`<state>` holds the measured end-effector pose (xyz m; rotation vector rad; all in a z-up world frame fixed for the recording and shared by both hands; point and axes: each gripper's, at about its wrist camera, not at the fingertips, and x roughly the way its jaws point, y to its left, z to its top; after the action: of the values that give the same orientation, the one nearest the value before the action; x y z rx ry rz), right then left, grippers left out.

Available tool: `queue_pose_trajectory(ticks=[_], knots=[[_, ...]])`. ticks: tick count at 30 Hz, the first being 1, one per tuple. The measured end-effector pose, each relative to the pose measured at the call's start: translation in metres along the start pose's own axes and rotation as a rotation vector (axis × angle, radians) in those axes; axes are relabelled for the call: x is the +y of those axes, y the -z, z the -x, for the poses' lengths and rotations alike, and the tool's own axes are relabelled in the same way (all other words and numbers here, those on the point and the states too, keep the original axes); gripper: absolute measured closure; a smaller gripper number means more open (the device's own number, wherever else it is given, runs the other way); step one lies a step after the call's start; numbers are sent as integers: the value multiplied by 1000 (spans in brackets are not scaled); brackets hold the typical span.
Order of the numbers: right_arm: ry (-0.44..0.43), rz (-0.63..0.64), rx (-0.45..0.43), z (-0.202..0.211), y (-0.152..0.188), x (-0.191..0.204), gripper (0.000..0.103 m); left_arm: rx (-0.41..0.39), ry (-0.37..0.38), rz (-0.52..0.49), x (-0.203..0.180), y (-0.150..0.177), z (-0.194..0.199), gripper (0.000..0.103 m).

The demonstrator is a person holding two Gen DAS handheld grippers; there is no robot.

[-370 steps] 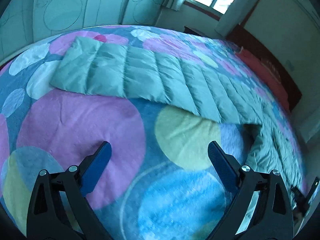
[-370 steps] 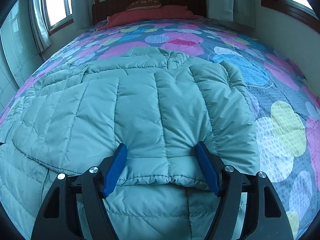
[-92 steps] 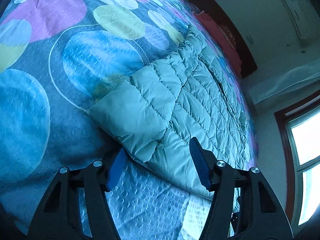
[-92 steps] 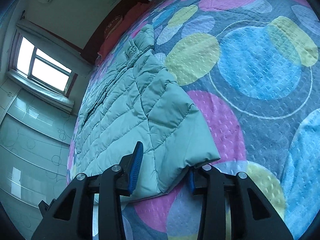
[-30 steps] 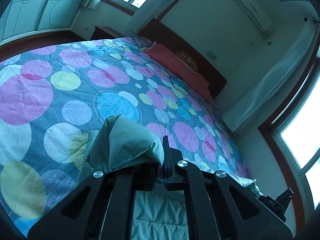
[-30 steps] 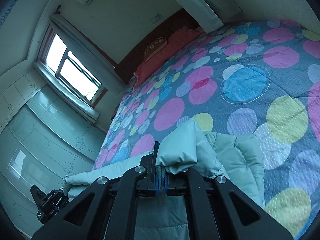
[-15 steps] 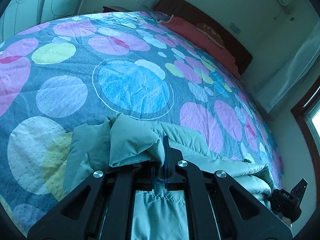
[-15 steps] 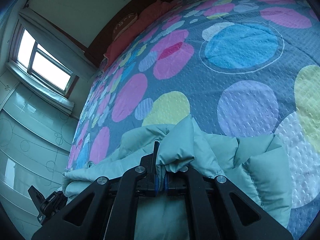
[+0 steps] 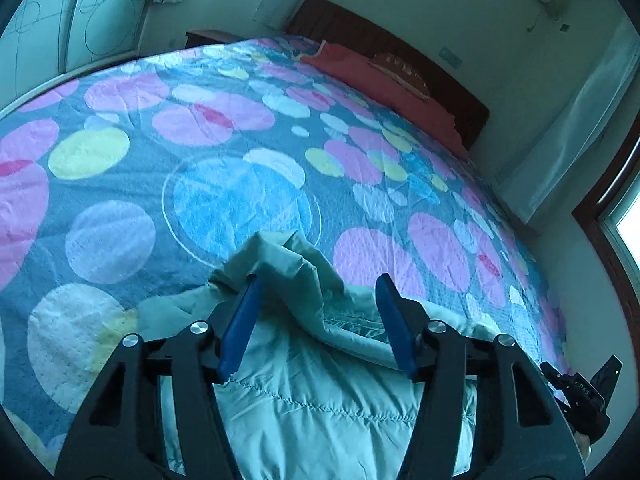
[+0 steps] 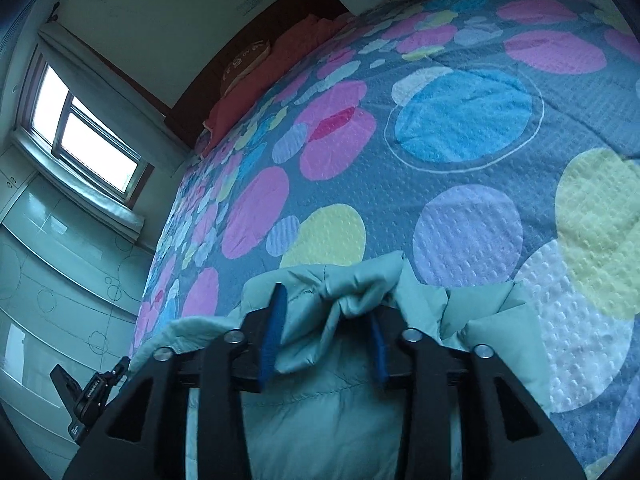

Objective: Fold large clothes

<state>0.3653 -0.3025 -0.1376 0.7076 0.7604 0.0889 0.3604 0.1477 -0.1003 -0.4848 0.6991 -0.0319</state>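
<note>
A pale green quilted down jacket point(image 9: 320, 404) lies folded on the bed below both grippers. In the left wrist view my left gripper point(image 9: 318, 312) is open, with a bunched corner of the jacket point(image 9: 288, 264) loose between its blue pads. In the right wrist view my right gripper point(image 10: 326, 330) is open too, and a crumpled fold of the jacket point(image 10: 352, 300) sits between its pads. The jacket point(image 10: 320, 412) fills the bottom of that view. The other gripper shows at the lower right edge of the left wrist view point(image 9: 580, 392) and at the lower left of the right wrist view point(image 10: 92, 392).
The jacket rests on a bedspread point(image 9: 240, 200) with large pink, blue and yellow circles. A red pillow point(image 9: 360, 64) and a dark headboard point(image 9: 400, 52) lie at the far end. A window point(image 10: 80, 132) and wardrobe doors point(image 10: 48, 280) stand on the left side.
Both grippers have opened and let go of the jacket corners they were pinching. The folded edge now lies on the bed.
</note>
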Motion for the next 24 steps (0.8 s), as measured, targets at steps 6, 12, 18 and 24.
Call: queue_pose_trajectory(ticks=[6, 12, 18, 24], knots=[[25, 114, -8, 15, 6, 32, 56, 17, 13, -60, -16, 4, 23, 43], [95, 337, 54, -20, 30, 83, 56, 98, -42, -173, -36, 21, -6, 44], [153, 494, 110, -68, 44, 116, 56, 178, -105, -217, -42, 29, -51, 44], [206, 514, 192, -105, 51, 110, 56, 207, -158, -258, -46, 35, -78, 43]])
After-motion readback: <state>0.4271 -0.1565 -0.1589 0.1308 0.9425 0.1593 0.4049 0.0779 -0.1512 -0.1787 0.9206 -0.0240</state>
